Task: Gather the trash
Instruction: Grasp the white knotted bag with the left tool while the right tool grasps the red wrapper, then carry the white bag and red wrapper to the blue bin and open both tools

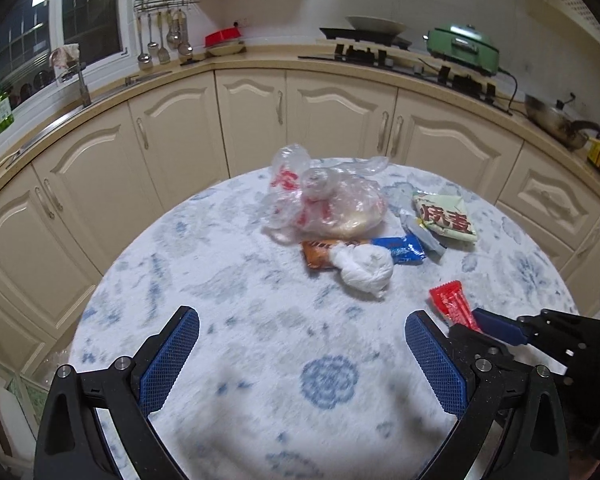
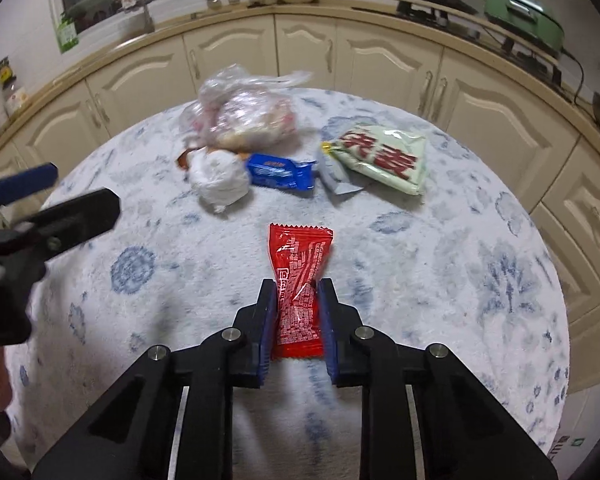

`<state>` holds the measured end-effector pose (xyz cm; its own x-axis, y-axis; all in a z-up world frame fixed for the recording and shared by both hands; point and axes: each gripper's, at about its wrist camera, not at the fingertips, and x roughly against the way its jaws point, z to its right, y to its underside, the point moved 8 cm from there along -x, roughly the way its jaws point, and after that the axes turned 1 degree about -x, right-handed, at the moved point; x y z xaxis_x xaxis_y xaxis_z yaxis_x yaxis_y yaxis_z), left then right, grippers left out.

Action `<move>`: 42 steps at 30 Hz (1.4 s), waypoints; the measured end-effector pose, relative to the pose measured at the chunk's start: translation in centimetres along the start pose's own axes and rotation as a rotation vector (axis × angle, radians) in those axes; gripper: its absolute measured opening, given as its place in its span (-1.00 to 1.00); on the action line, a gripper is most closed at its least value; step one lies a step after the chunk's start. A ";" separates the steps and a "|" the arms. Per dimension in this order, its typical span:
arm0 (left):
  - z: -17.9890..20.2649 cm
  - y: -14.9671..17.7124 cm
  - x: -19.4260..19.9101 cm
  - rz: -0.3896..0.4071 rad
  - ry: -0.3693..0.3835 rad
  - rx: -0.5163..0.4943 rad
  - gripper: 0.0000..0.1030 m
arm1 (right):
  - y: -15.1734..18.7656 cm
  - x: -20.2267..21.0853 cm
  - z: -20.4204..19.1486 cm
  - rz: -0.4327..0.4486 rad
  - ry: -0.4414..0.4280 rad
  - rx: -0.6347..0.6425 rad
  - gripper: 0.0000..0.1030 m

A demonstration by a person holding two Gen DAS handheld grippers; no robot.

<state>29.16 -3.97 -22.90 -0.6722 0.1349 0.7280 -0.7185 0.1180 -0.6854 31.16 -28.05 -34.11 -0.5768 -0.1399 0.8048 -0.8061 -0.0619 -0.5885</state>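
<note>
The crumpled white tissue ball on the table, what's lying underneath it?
The white tissue ball rests on an orange-brown wrapper, beside a blue wrapper. The orange wrapper's right end is covered, so its print can't be read.

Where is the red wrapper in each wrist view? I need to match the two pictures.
Left wrist view: the red wrapper is at lower right on the table, its near end pinched in the right claw.
Right wrist view: the red wrapper is at lower centre, squeezed between the right claw's blue pads.
Shared landmark: the white tissue ball, lying farther up the table next to the blue wrapper.
</note>
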 end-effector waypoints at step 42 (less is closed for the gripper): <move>4.6 -0.2 -0.4 0.070 0.128 0.009 -0.39 | -0.2 9.2 3.7 0.163 -0.063 -0.143 -0.60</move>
<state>28.80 -8.55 -22.97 -0.6931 0.2671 0.6696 -0.6725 0.0949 -0.7340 26.44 -32.97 -26.87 -0.6951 -0.1988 0.6909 -0.7161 0.1067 -0.6898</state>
